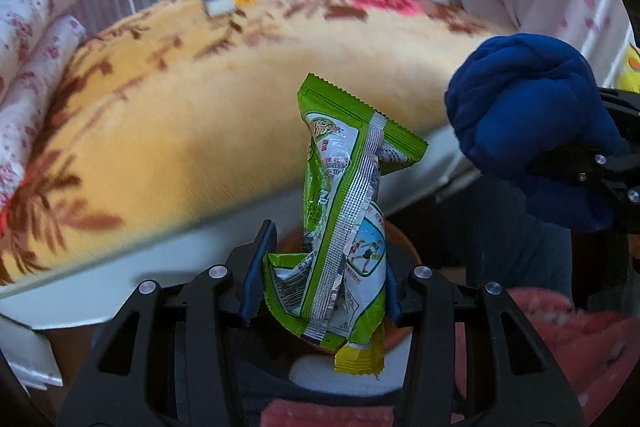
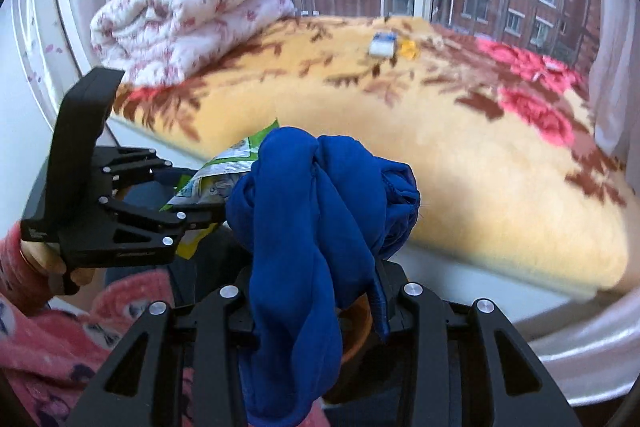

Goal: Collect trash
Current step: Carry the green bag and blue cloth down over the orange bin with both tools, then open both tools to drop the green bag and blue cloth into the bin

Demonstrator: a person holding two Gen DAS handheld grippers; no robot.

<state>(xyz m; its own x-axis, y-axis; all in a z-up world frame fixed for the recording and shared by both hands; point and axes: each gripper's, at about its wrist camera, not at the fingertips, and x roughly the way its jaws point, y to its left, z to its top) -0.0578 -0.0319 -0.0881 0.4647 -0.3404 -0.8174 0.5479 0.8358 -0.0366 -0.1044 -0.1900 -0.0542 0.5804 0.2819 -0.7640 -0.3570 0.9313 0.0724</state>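
Blue cloth (image 2: 316,227) hiding right gripper (image 2: 316,311) fingers (image 2: 380,303)

A bunched blue cloth (image 2: 316,227) is clamped in the right gripper (image 2: 316,311). At left, a green wrapper (image 2: 218,173) is held by the left gripper (image 2: 200,199); the bed (image 2: 460,147) is seen beyond.

Both grippers are matte black linkage frames with triangular cut-outs and round silver screw heads. The left gripper (image 1: 320,279) carries blue ribbed finger pads (image 1: 258,269). The person's left hand (image 2: 48,259) shows bare skin below a pink, seemingly fleecy patterned sleeve (image 2: 60,339).
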